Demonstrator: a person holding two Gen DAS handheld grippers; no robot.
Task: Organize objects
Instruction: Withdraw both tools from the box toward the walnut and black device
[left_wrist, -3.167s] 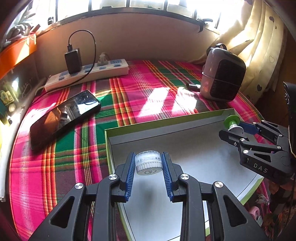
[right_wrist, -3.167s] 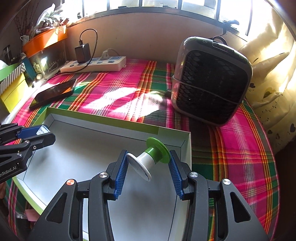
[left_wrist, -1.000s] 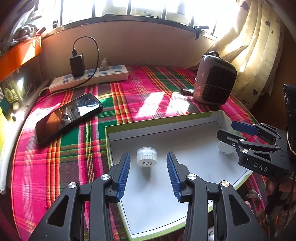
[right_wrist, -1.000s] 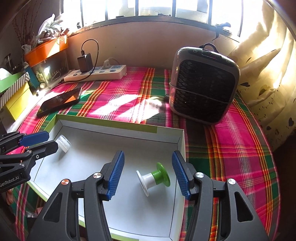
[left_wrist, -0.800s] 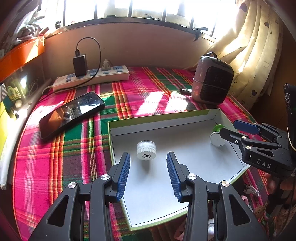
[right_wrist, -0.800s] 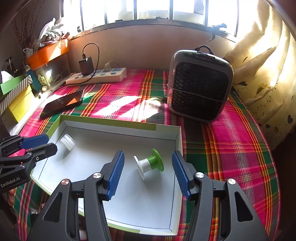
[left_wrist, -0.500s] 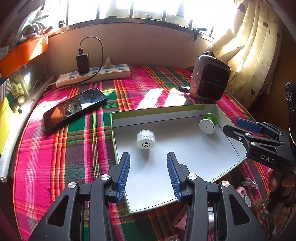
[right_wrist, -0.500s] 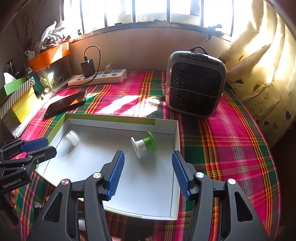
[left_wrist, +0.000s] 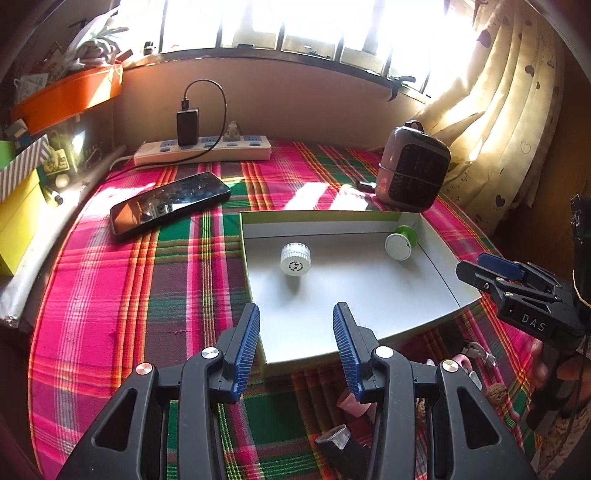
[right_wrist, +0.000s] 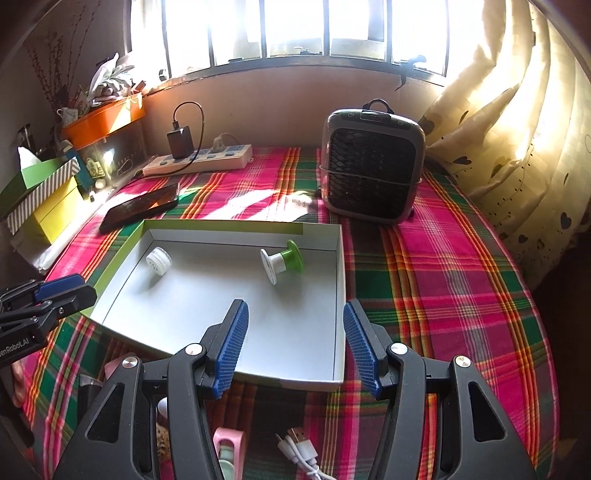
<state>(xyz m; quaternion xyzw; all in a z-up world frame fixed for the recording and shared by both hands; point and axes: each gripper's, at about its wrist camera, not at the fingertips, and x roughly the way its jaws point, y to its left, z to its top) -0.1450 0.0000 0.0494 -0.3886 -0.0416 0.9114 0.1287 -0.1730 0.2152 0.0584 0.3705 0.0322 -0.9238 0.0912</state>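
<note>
While both my grippers hang empty with jaws apart, the white ribbed cap (left_wrist: 295, 258) and green-and-white spool (right_wrist: 281, 261) lie in the box lid (right_wrist: 341, 280); loose bits beneath my right gripper (right_wrist: 295, 343), like the white cable (right_wrist: 299, 452), lie nearer than to my left gripper (left_wrist: 295, 341)

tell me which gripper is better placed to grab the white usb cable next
Right, probably. The white usb cable lies on the cloth just beneath the open, empty right gripper. The left gripper, also open, has pink items below it instead.
</note>
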